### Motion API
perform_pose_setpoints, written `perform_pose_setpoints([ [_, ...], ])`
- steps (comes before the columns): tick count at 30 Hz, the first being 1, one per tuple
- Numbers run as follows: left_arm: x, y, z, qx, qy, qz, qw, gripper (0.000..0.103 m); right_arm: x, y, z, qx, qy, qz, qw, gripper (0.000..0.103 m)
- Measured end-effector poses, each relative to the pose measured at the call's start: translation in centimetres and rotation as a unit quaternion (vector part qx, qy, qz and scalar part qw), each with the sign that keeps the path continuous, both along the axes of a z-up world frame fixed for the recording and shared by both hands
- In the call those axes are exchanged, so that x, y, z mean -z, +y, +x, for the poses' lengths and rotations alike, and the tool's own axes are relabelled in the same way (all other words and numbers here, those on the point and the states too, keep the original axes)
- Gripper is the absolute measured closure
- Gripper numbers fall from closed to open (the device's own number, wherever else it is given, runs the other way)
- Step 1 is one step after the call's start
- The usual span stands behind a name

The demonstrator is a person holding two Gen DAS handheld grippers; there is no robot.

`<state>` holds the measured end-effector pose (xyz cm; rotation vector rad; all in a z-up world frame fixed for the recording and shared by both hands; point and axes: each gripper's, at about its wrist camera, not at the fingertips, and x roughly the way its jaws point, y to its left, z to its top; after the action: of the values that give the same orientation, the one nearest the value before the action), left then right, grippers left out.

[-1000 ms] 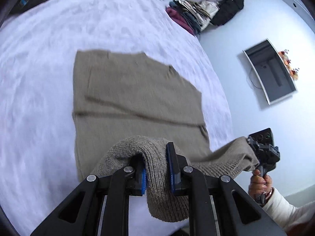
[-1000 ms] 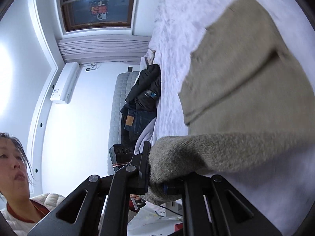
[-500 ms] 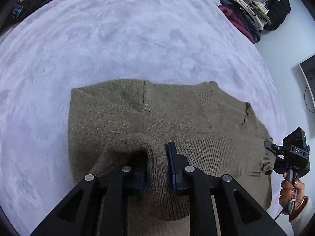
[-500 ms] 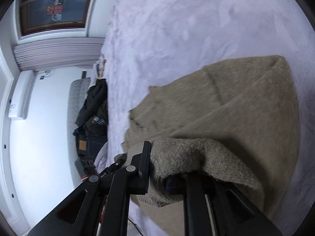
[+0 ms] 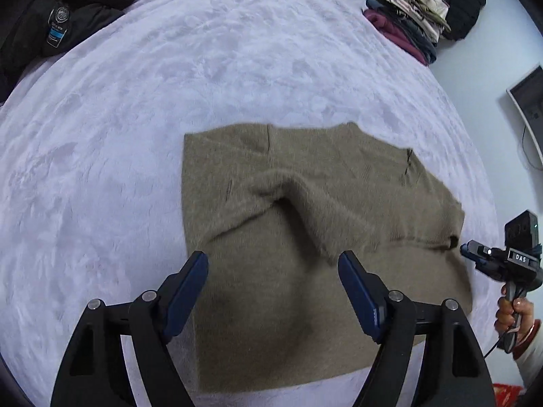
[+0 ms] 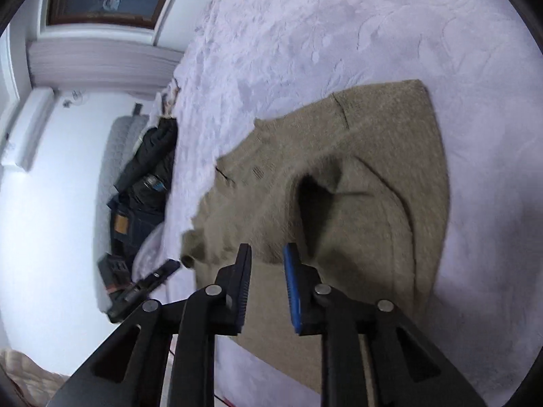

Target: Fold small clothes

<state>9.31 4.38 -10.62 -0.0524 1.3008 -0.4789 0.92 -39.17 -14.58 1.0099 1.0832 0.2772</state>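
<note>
A small tan knit sweater (image 5: 305, 224) lies on the pale lilac bedspread (image 5: 135, 135), folded over on itself, with a loose raised ridge of fabric across its middle. My left gripper (image 5: 273, 264) is open wide and empty, just above the sweater's near part. My right gripper (image 6: 266, 251) is open a little and empty, above the sweater (image 6: 356, 186) near its folded edge. The right gripper also shows in the left wrist view (image 5: 475, 251) at the sweater's right edge.
A black jacket (image 5: 68, 10) lies at the bed's far left corner. A pile of folded clothes (image 5: 407, 27) and a black bag (image 5: 465, 6) sit at the far right corner. A monitor (image 5: 529, 108) hangs on the right wall. Dark clothes (image 6: 149, 183) lie beside the bed.
Both grippers carried the sweater's near edge over and forward, then opened and let it go. The fabric now rests on the sweater in a loose ridge.
</note>
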Motion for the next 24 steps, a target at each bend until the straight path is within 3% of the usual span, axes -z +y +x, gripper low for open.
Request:
perform_pose_setpoints([
  [4, 3.2, -3.1, -1.0, 0.050, 0.018, 0.045, 0.9976, 0.024, 1.0, 3.1, 0.6, -0.075, 0.019, -0.090, 0.993, 0.082],
  [8, 2.5, -6.2, 0.4, 0.060, -0.016, 0.032, 0.9975, 0.024, 0.8, 4.8, 3.1, -0.094, -0.008, -0.123, 0.988, 0.082],
  [10, 2.0, -7.0, 2.2, 0.042, -0.025, 0.019, 0.9986, 0.024, 0.1, 4.4, 4.6, -0.078, -0.030, -0.112, 0.990, 0.082],
  [15, 2.5, -7.0, 7.2, -0.028, -0.019, -0.006, 0.9994, 0.024, -0.1, 1.7, 7.9, -0.016, -0.033, -0.088, 0.995, 0.082],
  [20, 1.4, -6.2, 9.1, -0.061, -0.051, 0.015, 0.9967, 0.024, -0.3, -0.7, 9.3, 0.021, -0.020, -0.099, 0.995, 0.082],
  [24, 0.9, -5.6, 9.4, -0.057, -0.069, 0.054, 0.9945, 0.024, -1.9, -1.3, 8.6, 0.041, -0.030, -0.121, 0.991, 0.071],
])
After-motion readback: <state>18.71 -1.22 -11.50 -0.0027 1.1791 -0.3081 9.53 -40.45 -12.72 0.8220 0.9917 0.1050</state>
